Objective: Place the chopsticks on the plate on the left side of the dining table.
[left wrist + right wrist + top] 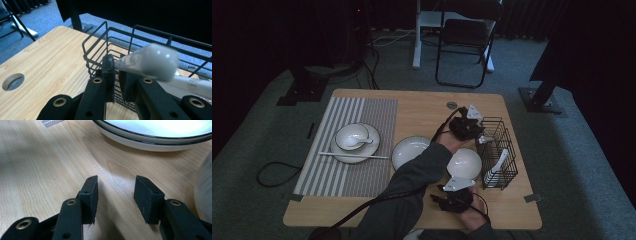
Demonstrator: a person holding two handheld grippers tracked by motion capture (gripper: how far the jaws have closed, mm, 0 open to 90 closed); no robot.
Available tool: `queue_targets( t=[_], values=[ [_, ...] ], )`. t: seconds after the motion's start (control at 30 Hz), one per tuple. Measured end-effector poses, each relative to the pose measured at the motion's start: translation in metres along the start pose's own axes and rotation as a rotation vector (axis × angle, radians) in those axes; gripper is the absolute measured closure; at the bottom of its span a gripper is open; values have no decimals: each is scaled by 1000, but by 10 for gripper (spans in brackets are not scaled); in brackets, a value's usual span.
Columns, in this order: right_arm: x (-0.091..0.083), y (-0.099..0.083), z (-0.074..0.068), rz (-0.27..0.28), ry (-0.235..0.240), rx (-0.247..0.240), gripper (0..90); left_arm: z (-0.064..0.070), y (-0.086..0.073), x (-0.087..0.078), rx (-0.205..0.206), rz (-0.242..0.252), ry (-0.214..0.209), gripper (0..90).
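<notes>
The left gripper reaches across the table to the rack at three o'clock; the right gripper rests near the six o'clock edge. The high view counts two grippers, one rack, one striped mat at nine o'clock, two plates, two bowls, one pair of chopsticks and three spoons: one in the mat's bowl, one lying in the rack, one held.

In the left gripper view, the jaws are nearly closed, pinching a spoon by its handle, held above the rack's near corner. It is white, glossy, rounded and blurred.

In the right gripper view, the right gripper stands parted, holding nothing, over bare wood, with a dark-rimmed plate at twelve o'clock.
</notes>
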State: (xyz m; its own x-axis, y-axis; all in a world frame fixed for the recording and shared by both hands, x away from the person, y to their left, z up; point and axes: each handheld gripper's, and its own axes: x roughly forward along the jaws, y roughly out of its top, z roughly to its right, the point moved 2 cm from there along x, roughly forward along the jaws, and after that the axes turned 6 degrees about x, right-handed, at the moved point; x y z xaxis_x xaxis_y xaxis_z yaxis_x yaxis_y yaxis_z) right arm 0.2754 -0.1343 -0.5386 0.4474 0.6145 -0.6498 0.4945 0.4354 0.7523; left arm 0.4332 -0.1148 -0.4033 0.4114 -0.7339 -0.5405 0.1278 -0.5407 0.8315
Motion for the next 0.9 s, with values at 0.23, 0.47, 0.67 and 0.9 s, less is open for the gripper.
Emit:
queue_targets(
  t=[0.23,0.47,0.67,0.9],
  values=[
    [0,0,0,0,0,0,539,0,1,-2,0,9,1,847],
    [0,0,0,-1,-1,-3,539,0,2,-6,13,15,-1,847],
    [0,0,0,-1,-2,-3,539,-2,3,-11,20,23,2,847],
    [0,0,0,-1,-2,-3,539,-2,6,-17,27,37,2,847]
  ],
)
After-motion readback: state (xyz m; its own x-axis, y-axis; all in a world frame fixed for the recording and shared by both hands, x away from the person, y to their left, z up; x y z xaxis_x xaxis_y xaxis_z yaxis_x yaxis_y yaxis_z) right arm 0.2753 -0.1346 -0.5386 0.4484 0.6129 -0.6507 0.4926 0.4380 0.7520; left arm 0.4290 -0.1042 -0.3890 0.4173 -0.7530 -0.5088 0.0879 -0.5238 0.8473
